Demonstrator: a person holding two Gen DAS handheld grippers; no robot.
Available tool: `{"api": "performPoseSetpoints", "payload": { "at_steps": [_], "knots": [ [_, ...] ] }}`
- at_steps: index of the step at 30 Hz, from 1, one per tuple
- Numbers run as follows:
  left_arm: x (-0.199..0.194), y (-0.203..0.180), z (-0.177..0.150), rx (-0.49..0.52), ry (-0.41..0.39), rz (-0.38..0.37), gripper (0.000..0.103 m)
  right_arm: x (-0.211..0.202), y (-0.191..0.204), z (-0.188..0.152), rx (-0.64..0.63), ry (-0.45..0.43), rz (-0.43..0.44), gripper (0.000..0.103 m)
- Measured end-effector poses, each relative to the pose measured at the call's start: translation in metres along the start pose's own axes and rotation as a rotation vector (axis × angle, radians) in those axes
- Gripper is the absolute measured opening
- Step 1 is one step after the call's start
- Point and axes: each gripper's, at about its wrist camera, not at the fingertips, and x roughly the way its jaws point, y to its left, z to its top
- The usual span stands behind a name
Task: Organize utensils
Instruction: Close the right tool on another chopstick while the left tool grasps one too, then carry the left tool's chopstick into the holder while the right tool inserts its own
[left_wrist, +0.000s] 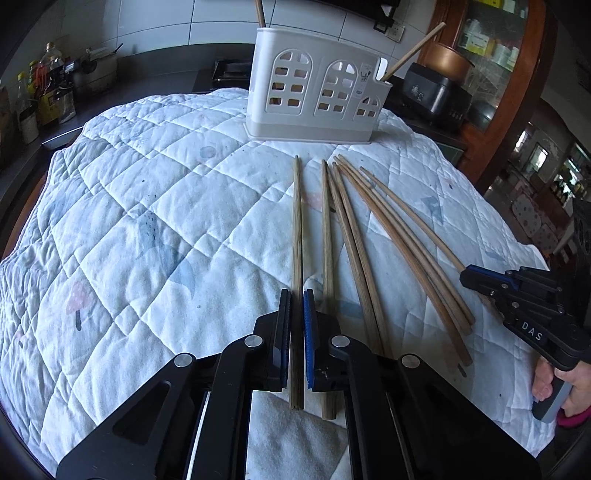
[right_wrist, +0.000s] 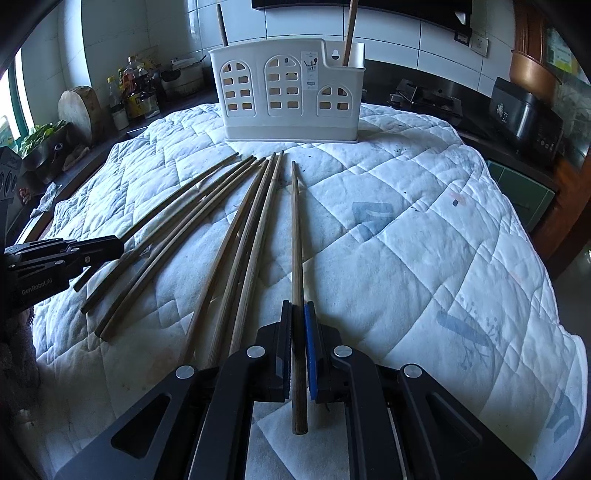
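Observation:
Several wooden chopsticks lie in a fan on a white quilted cloth (left_wrist: 147, 206). My left gripper (left_wrist: 296, 295) is shut on the leftmost chopstick (left_wrist: 296, 221), which still lies along the cloth. My right gripper (right_wrist: 299, 306) is shut on the rightmost chopstick (right_wrist: 295, 229), also low on the cloth. A white plastic utensil holder (left_wrist: 314, 96) with arched cut-outs stands at the far edge, with two chopsticks upright in it; it also shows in the right wrist view (right_wrist: 288, 92). Each gripper shows in the other's view: the right one (left_wrist: 469, 277), the left one (right_wrist: 118, 245).
Loose chopsticks (left_wrist: 388, 240) lie between the two grippers. Bottles (right_wrist: 133, 92) and a round chopping board (right_wrist: 79, 109) stand on the counter at left. A dark appliance (left_wrist: 436, 92) and a wooden cabinet (left_wrist: 517, 74) are at right. The quilt (right_wrist: 424, 221) covers the table to its edges.

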Motion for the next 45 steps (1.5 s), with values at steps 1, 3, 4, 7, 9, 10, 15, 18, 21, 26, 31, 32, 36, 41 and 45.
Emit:
{"api": "performPoseSetpoints", "payload": {
  "at_steps": [1, 3, 4, 7, 9, 10, 15, 18, 21, 26, 31, 32, 36, 41, 45],
  "knots": [
    [-0.006, 0.0, 0.002, 0.004, -0.014, 0.0, 0.005, -0.004, 0.0, 0.001, -0.003, -0.009, -0.004, 0.007],
    [-0.016, 0.002, 0.006, 0.008, -0.044, -0.006, 0.005, -0.014, 0.0, 0.004, -0.005, -0.032, -0.011, 0.007],
    [-0.022, 0.002, 0.009, 0.009, -0.059, -0.007, 0.005, -0.02, -0.001, 0.006, -0.006, -0.046, -0.014, 0.007],
    [-0.036, 0.003, 0.016, 0.012, -0.094, -0.024, 0.005, -0.037, -0.001, 0.014, -0.01, -0.092, -0.021, 0.007],
    [-0.043, 0.002, 0.021, 0.02, -0.115, -0.026, 0.005, -0.049, 0.0, 0.022, -0.016, -0.128, -0.023, 0.007],
    [-0.046, 0.002, 0.022, 0.025, -0.123, -0.023, 0.005, -0.055, 0.001, 0.026, -0.018, -0.144, -0.025, 0.007],
    [-0.056, 0.002, 0.035, 0.027, -0.152, -0.049, 0.005, -0.076, 0.003, 0.051, -0.036, -0.206, -0.013, 0.007],
    [-0.065, 0.002, 0.047, 0.031, -0.179, -0.068, 0.005, -0.085, 0.0, 0.072, -0.036, -0.224, 0.022, 0.007],
    [-0.071, 0.001, 0.06, 0.047, -0.195, -0.082, 0.005, -0.094, -0.002, 0.096, -0.053, -0.23, 0.04, 0.007],
    [-0.079, -0.001, 0.084, 0.081, -0.204, -0.094, 0.005, -0.11, -0.008, 0.141, -0.084, -0.243, 0.059, 0.007],
    [-0.087, -0.005, 0.114, 0.109, -0.218, -0.101, 0.005, -0.134, -0.013, 0.196, -0.092, -0.302, 0.067, 0.007],
    [-0.088, -0.007, 0.12, 0.117, -0.223, -0.102, 0.005, -0.137, -0.014, 0.207, -0.095, -0.315, 0.063, 0.007],
    [-0.095, -0.012, 0.145, 0.142, -0.243, -0.1, 0.005, -0.139, -0.016, 0.248, -0.086, -0.353, 0.028, 0.007],
    [-0.117, -0.017, 0.188, 0.169, -0.317, -0.093, 0.005, -0.13, -0.024, 0.282, -0.05, -0.399, -0.012, 0.007],
    [-0.136, -0.025, 0.226, 0.196, -0.406, -0.061, 0.005, -0.109, -0.033, 0.303, -0.007, -0.4, -0.029, 0.007]
  ]
}}
